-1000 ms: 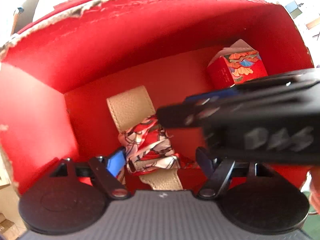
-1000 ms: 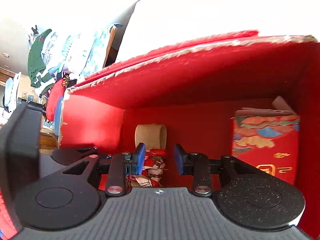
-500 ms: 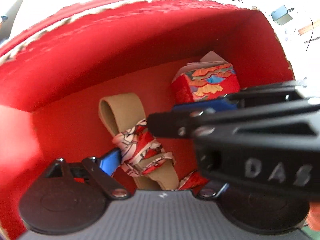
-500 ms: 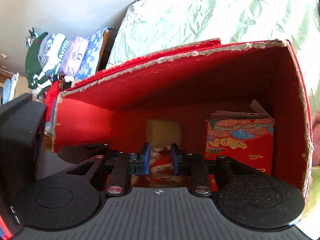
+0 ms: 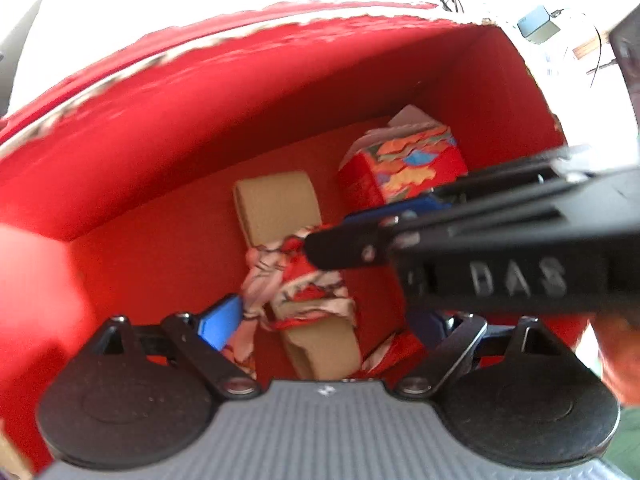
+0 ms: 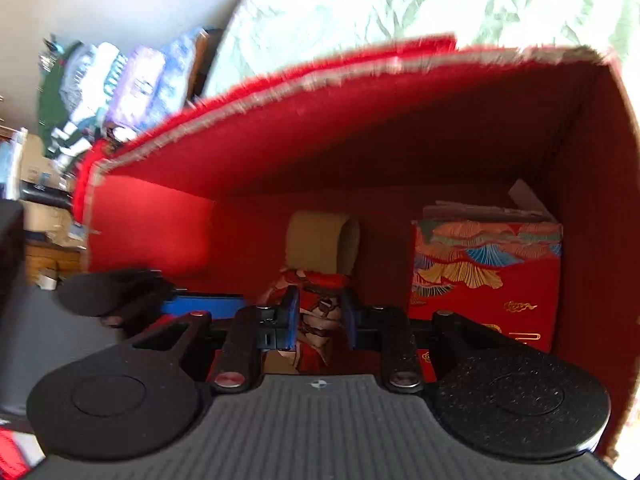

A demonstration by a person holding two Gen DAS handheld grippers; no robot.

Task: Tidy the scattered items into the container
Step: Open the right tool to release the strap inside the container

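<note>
Nearest the left camera, the left gripper (image 5: pixel 326 322) had its tongs spread wide. They were wider than a second before, and the whole gripper had drawn back up from the floor of the red box (image 5: pixel 200 128). The strap (image 5: pixel 276 204) lay between the tongs, touched by neither. That reads as a finished release on that side.

The right gripper (image 6: pixel 320 316) reached down into the box. Its blue pads (image 6: pixel 290 316) were on either side of the patterned scarf (image 6: pixel 316 320) knotted round the strap. Those tongs had narrowed onto the cloth within the last second and were now opening again. The pads still seemed to touch the scarf on both sides (the blur made it hard to be sure). My guess is that the strap had just been set down and was being let go, so it counts as tidied.

The strap itself, tan and looped, lay flat on the floor of the box, roughly mid-floor. It ran from the near side toward the far wall.

Farther in, a small decorated carton (image 6: pixel 484 272) stood upright in the far right corner of the box, with paper poking from its open top.

Beyond the box's ragged far rim were pale green bedding (image 6: pixel 400 4) and a row of folded clothes (image 6: pixel 120 92).
</note>
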